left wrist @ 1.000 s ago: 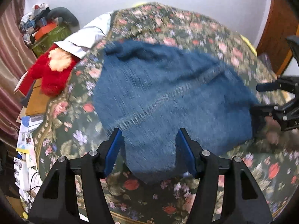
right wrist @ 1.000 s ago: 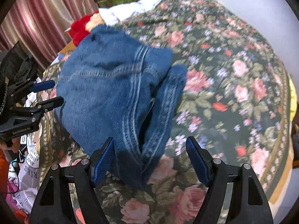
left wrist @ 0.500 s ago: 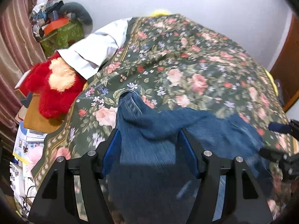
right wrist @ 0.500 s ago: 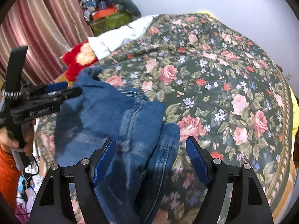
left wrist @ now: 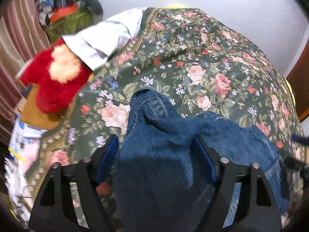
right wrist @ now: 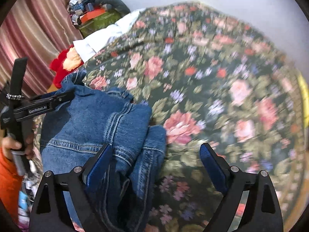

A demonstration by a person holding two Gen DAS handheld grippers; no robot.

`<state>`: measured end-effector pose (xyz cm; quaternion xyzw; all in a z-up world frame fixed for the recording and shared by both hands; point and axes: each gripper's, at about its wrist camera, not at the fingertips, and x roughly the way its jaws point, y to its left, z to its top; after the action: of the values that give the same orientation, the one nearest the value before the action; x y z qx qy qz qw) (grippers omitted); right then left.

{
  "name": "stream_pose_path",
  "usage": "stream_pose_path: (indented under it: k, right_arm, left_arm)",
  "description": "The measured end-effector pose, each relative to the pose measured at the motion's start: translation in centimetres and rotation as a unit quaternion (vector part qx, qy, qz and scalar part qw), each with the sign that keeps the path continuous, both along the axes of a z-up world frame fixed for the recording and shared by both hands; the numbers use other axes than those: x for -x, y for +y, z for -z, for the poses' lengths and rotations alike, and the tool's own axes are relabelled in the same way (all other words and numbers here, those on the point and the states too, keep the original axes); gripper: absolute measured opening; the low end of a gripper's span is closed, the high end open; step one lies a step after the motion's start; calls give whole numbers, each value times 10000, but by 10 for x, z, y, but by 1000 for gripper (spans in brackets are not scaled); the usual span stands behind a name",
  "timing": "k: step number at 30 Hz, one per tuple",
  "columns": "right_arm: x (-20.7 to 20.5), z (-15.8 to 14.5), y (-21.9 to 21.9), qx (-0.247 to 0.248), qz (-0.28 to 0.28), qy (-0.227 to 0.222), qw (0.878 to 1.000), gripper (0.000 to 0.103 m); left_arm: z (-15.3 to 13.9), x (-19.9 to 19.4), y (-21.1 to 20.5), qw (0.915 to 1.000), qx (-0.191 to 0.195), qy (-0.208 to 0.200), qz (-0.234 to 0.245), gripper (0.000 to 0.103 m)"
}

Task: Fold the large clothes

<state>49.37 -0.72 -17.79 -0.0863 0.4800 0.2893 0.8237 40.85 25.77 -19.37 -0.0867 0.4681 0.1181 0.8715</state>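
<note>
Beside jeans [left wrist: 158, 154], red plush [left wrist: 56, 81], white cloth [left wrist: 104, 36]

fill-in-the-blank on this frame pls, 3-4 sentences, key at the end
1. The blue garment being folded is made of ____.
2. It lies on a bedspread printed with ____.
3. The plush toy at the bed's edge is mostly ____ in colour.
4. In the right wrist view, the denim sits against the right gripper's ____ finger, with bedspread showing beside the other.

Missing words: denim; flowers; red; left
</note>
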Motion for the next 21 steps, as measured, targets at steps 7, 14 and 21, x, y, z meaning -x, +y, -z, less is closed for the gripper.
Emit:
stream_pose_path:
  k: [7, 14, 21]
  right_arm:
    - [52, -91, -25, -712, 17, -804, 9942, 91]
    - [131, -177, -46, -1410, -37, -1931, 9710, 91]
    - [214, -222, -69, -1991, -68, -2668, 9429, 91]
  left_arm:
    - [-83, 65, -29, 9952, -84, -925, 294, 77]
    - [-173, 155, -67, 9749, -27, -2188, 413, 77]
    - [-215, 234, -107, 9502, -38, -3092, 393, 77]
